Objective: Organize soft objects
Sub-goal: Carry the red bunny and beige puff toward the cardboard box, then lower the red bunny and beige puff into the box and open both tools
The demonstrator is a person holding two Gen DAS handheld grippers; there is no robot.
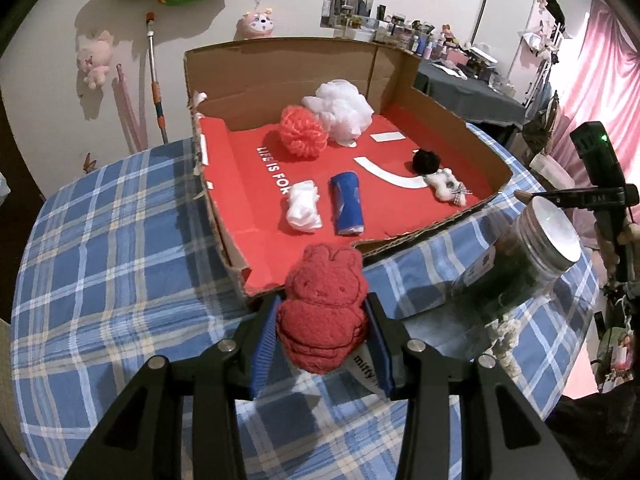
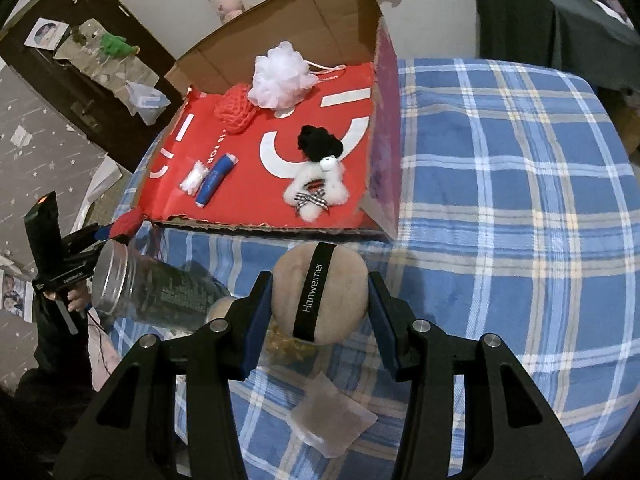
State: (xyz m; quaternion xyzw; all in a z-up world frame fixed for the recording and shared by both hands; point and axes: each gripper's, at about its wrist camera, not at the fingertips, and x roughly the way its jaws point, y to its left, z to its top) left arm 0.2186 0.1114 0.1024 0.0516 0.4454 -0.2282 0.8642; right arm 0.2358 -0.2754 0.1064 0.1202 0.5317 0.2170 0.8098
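Observation:
My left gripper point(image 1: 323, 304) is shut on a red plush bunny point(image 1: 324, 292), its blue pads pressing both sides, just above the near edge of a cardboard box point(image 1: 280, 68) with a red floor. Inside lie a white mesh pouf point(image 1: 340, 110), an orange yarn pompom point(image 1: 302, 132), a white cloth wad point(image 1: 303, 208), a blue roll point(image 1: 347, 204), a black pompom point(image 1: 426, 160) and a small white plush with a checked bow point(image 1: 444, 186). My right gripper point(image 2: 319, 284) is shut on a round beige puff point(image 2: 320, 296) with a black strap, in front of the box point(image 2: 320, 12).
The box stands on a table with a blue plaid cloth point(image 2: 500, 200). A jar with a metal lid point(image 1: 520, 256) lies tilted between the two grippers, seen also in the right wrist view as the jar point(image 2: 160, 288). A clear plastic packet point(image 2: 332, 416) lies under my right gripper.

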